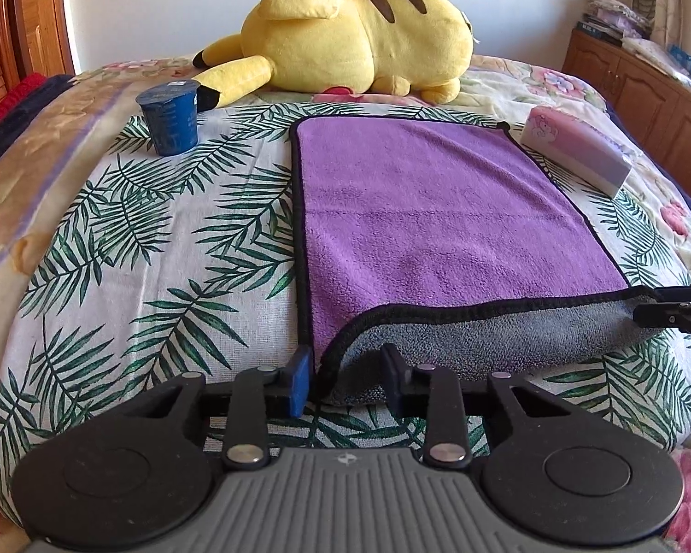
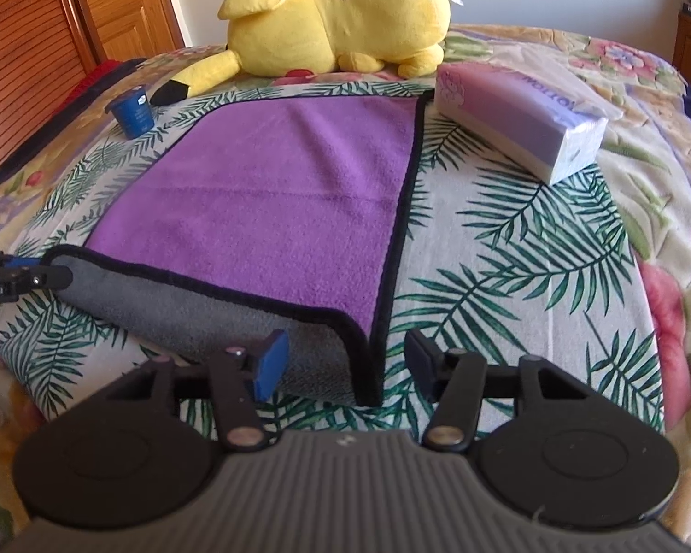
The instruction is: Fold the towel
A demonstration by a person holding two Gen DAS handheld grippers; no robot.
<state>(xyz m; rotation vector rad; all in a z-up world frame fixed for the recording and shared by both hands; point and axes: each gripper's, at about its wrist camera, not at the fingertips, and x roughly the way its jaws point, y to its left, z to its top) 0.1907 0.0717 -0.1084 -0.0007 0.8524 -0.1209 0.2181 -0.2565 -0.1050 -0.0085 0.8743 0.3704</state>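
Purple towel flat on palm-print cloth, near hem curled back, grey underside up. Left gripper and right gripper both spread, empty, straddling near corners, likely for two-corner pinch. Blue cup, tissue pack flank towel.

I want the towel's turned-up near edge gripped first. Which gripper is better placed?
Left gripper: its open jaws already straddle the towel corner. The right gripper is open too, its corner less centred.
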